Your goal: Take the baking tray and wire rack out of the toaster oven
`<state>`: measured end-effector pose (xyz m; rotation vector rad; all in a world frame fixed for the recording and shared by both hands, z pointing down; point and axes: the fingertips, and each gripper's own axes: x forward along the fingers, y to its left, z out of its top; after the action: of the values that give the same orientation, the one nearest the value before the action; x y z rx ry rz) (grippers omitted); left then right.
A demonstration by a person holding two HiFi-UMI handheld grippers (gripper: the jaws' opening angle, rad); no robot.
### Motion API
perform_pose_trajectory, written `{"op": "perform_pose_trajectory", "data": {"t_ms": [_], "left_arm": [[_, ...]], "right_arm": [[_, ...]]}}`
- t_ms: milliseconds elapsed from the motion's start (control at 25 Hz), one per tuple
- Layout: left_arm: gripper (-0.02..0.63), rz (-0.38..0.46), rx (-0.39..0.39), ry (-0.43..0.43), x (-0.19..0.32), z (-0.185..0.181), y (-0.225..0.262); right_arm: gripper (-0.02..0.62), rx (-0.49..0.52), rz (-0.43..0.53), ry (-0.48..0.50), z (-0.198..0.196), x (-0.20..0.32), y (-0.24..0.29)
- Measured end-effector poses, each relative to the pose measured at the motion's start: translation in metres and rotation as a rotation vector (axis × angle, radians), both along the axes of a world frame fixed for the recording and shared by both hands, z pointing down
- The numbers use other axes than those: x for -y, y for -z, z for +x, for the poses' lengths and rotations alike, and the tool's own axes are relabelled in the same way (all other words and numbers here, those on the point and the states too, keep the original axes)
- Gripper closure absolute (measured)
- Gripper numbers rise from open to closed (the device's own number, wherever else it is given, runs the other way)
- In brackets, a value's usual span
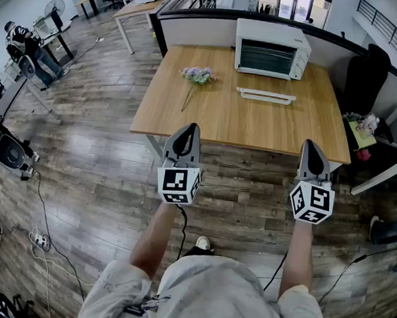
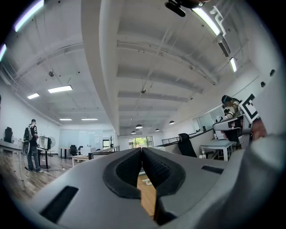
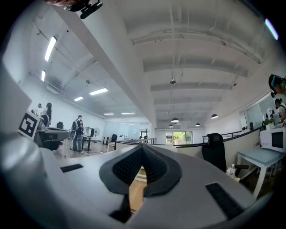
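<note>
Fingers of the left gripper are pressed together with nothing between them, and those of the right gripper are likewise closed on nothing. Both grippers are held over the wooden floor, just short of the near edge of the counter. On the counter a sprig of flowers is laid at the left, and a long white flat piece lies just in front of the toaster oven. These things are shown only by the head view. In the gripper views mostly ceiling is seen, with a strip of counter below the closed tips and a standing person far left. The toaster oven is set at the counter's far edge, door shut, well apart from both pairs of fingers. What lies behind its glass cannot be made out.
</note>
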<state>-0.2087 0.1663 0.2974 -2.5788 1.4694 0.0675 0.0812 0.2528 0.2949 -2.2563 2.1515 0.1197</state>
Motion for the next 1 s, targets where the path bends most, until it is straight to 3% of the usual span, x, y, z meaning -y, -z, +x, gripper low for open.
{"op": "perform_pose_trajectory", "data": {"t_ms": [440,680,1000], "left_arm": [[0.591,-0.002,-0.005,0.011,0.021,-0.02,-0.004],[0.591,-0.003,0.0,0.005,0.039,-0.03,-0.006],[0.59,-0.008,0.0,-0.012,0.06,-0.043,-0.014]], "right_arm": [[0.574,0.009,-0.004,0.01,-0.019,0.024,-0.003],[0.574,0.074,0.009,-0.022,-0.022,0.039,-0.006],[0.574,0.064,-0.01,-0.027,-0.039,0.057,-0.013]]}}
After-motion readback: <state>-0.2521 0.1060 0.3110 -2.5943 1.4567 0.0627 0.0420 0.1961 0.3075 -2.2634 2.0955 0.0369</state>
